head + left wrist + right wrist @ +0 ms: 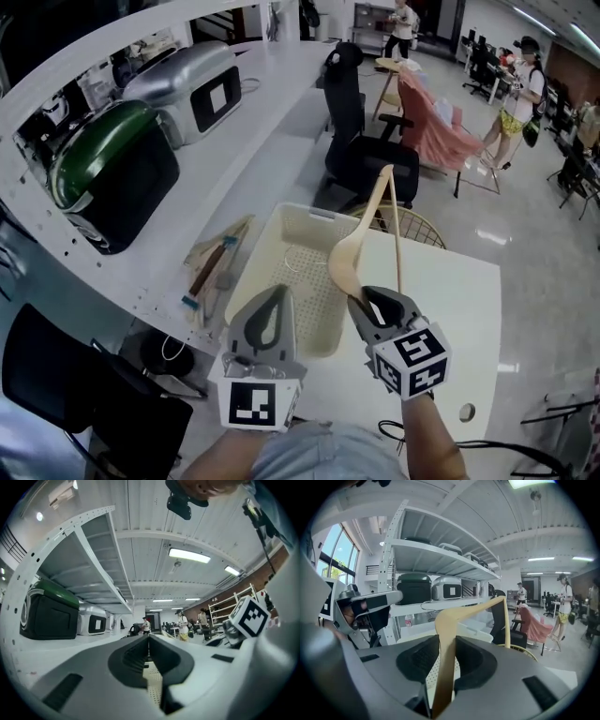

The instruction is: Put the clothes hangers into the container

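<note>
A cream perforated container [302, 225] stands on the white table [455, 291]. My right gripper [367, 307] is at the container's right rim, shut on one end of a pale wooden clothes hanger [359, 246]. The hanger rises upright over the container's right side, its thin bar slanting beside it. In the right gripper view the hanger [446, 634] runs up between the pads of the right gripper [444, 663]. My left gripper [269, 302] hovers over the container's near edge, shut and empty. In the left gripper view its jaws [149, 649] meet, with the container's mesh floor [154, 692] showing below.
To the left of the container, another wooden hanger and small items [214, 264] lie on a shelf. Further along it stand a green-and-black appliance [112, 178] and a silver one [192, 86]. A black office chair [361, 141] and a yellow wire chair [417, 225] stand beyond the table. People stand far back.
</note>
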Demonstrator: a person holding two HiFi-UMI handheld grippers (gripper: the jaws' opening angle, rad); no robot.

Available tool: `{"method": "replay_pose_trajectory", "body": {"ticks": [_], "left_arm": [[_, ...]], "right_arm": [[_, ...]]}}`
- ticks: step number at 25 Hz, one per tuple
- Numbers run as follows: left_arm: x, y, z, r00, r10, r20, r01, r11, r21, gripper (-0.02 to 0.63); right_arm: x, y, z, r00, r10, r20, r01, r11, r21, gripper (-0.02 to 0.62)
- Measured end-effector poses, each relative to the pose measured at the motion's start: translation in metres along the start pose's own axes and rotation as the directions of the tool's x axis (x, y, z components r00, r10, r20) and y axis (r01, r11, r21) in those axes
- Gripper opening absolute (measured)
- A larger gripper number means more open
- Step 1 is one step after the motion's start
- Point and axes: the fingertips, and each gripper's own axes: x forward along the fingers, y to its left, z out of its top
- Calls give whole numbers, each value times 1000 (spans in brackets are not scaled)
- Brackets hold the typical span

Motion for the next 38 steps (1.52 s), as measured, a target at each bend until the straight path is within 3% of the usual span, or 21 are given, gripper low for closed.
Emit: {"method": "replay_pose_trajectory", "body": {"ticks": [12, 18, 29, 38], "left_arm": [[27, 64, 4, 997, -72, 24, 71, 997, 19, 12], [27, 55, 7, 997, -77, 26, 77, 997, 12, 12], [-10, 17, 4, 1000, 5, -15, -4, 999, 50, 12], [-7, 17, 8, 1000, -2, -11, 3, 997, 77, 12]], "right_arm": [[64, 24, 44, 999, -44, 32, 44, 999, 1, 115], [60, 22, 48, 999, -37, 32, 37, 999, 4, 115], [22, 21, 21, 999, 41, 17, -41, 999, 12, 115], [23, 16, 27, 998, 32, 48, -34, 999, 32, 115]]}}
